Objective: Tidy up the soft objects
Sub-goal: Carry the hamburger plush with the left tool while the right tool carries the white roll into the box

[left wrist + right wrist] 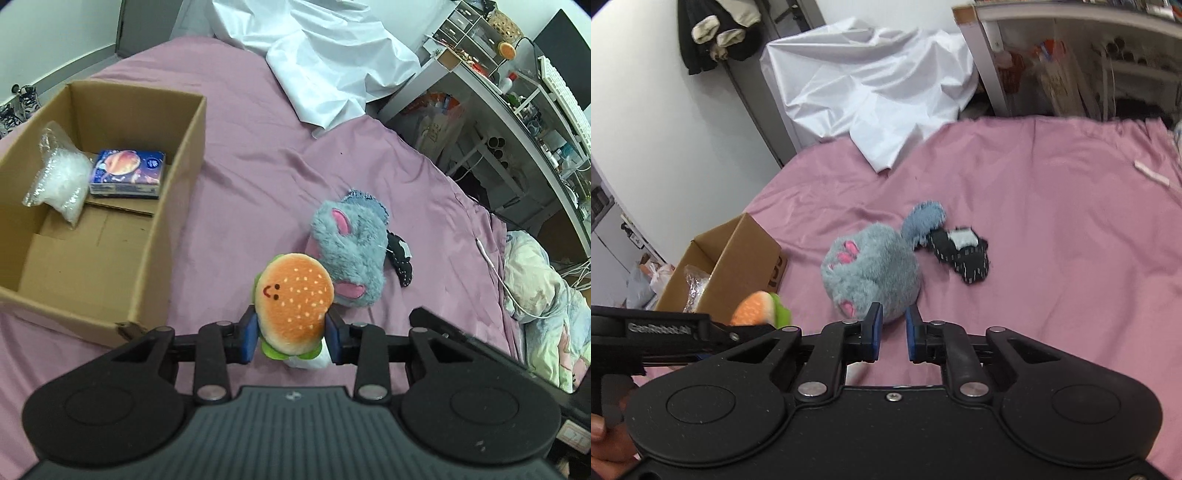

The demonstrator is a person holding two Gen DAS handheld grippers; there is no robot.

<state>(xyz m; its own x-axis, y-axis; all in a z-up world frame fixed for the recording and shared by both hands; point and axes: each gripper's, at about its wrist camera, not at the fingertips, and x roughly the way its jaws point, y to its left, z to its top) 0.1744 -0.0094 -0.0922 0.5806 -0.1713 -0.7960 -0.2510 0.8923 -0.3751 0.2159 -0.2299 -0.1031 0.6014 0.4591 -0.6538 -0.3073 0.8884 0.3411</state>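
A burger plush [291, 299] with a small smiling face is clamped between the blue pads of my left gripper [291, 325], lifted off the pink bed to the right of the cardboard box [177, 192]. It shows again at the left of the right wrist view as the burger plush [757, 312]. A grey furry plush [871, 273] with pink paws lies on the sheet, the same grey plush [347, 254]. My right gripper [892, 321] hovers at its near edge, jaws narrow and apart, with only sheet visible between the pads.
The box holds a tissue pack [127, 173] and a clear plastic bag [59, 181]. A small black cloth item [964, 254] lies beside the grey plush. White sheeting [871, 81] is heaped at the bed's far end. Cluttered shelves [517, 110] stand to the right.
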